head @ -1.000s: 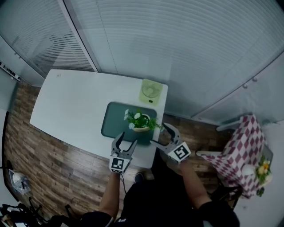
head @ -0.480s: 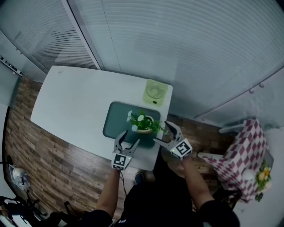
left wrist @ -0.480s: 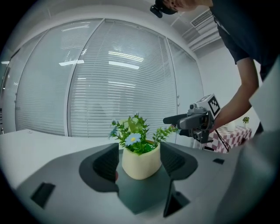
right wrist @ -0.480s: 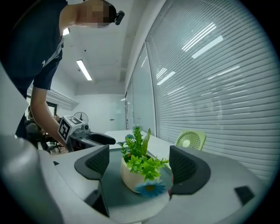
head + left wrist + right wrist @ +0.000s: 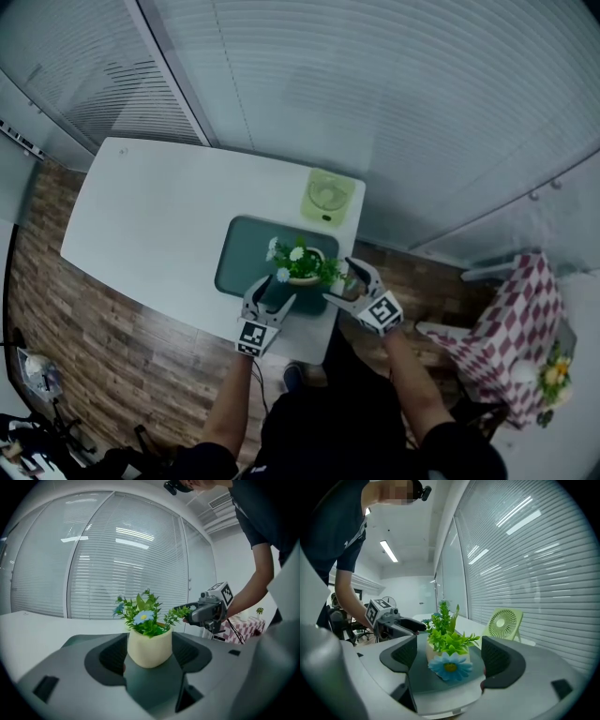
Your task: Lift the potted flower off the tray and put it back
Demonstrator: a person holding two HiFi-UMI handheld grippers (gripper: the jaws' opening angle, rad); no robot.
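Fingers apart, my left gripper and right gripper flanked the cream potted flower, seemingly unlifted on its dark-green tray.

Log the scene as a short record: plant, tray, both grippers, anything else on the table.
potted flower: upright, appears to rest on the right half of the tray
tray: dark green, on the white table, near its front edge
left gripper: open, jaws flanking the potted flower, not closed on it
right gripper: open, jaws flanking it from the opposite side
other: light green fan behind the tray
task stage: lift not yet done
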